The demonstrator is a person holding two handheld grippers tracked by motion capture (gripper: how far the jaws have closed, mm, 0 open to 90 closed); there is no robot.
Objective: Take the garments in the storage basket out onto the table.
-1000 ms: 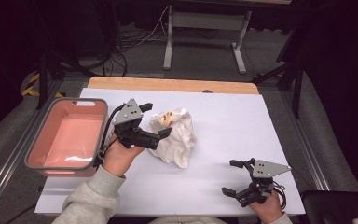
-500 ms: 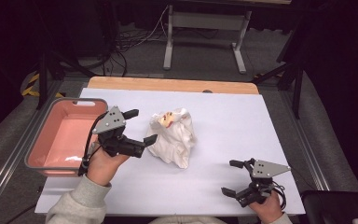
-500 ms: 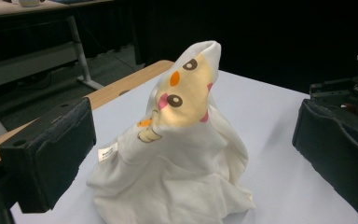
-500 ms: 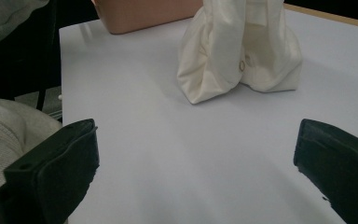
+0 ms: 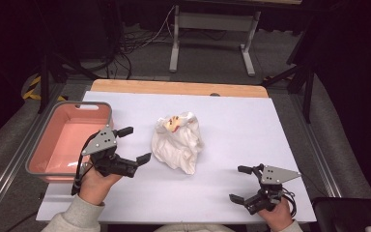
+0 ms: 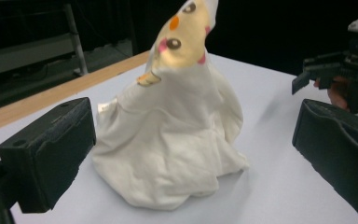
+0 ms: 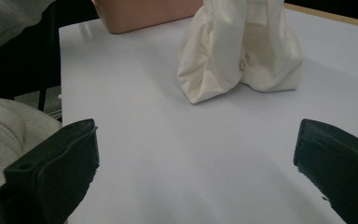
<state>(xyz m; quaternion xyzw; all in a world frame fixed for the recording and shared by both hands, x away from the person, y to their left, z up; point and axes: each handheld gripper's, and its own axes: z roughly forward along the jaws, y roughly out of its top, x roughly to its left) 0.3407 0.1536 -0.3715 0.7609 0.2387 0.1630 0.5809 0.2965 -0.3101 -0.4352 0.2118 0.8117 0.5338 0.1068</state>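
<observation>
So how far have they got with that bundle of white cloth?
Little looks done: the white cloth sits crumpled mid-table and the pink tub holds none of it. In hand: the left gripper hovers open beside it, not touching. The right gripper rests open near the table's edge. Gripping and handling the cloth is probably still ahead.

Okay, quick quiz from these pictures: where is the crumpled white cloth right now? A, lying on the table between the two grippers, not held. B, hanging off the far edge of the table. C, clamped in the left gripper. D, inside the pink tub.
A: the white cloth sits heaped on the table, with the left gripper open beside it and the right gripper open and well apart; the pink tub holds no cloth.
</observation>
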